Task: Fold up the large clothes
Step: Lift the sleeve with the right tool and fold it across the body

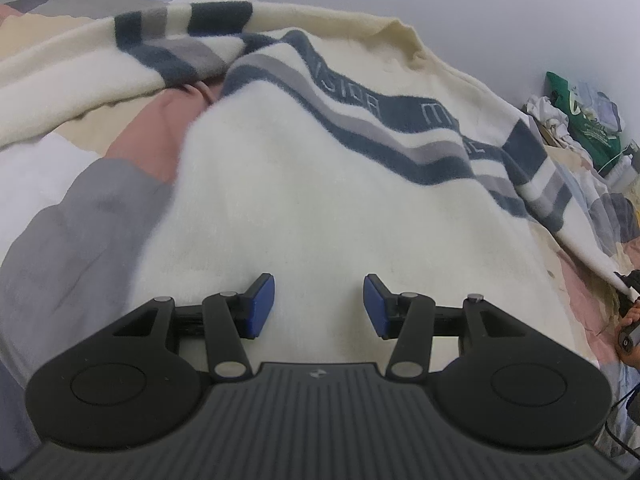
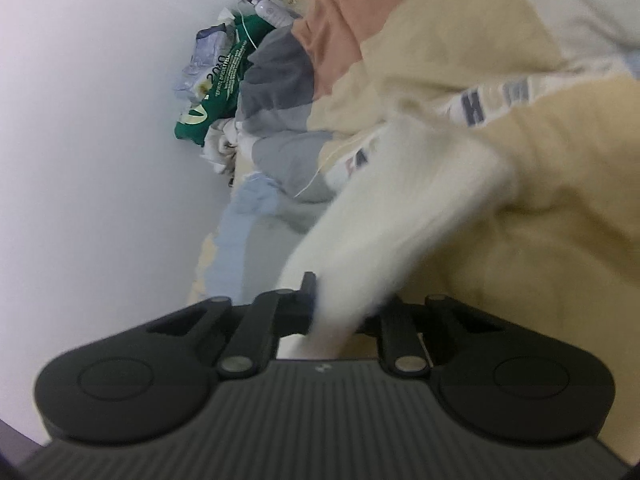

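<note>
A large cream fuzzy sweater with navy and grey stripes lies spread on a patchwork quilt. My left gripper hovers low over its plain cream body, blue pads apart and nothing between them. At the far right edge of the left wrist view, the sweater's corner runs to the other gripper, with a hand behind it. In the blurred right wrist view, my right gripper is shut on a bunched strip of the cream sweater, which hides most of its fingers.
A heap of clothes with a green bag lies against the white wall at the bed's side. A white bottle lies beyond it. The quilt's beige and pink patches surround the sweater.
</note>
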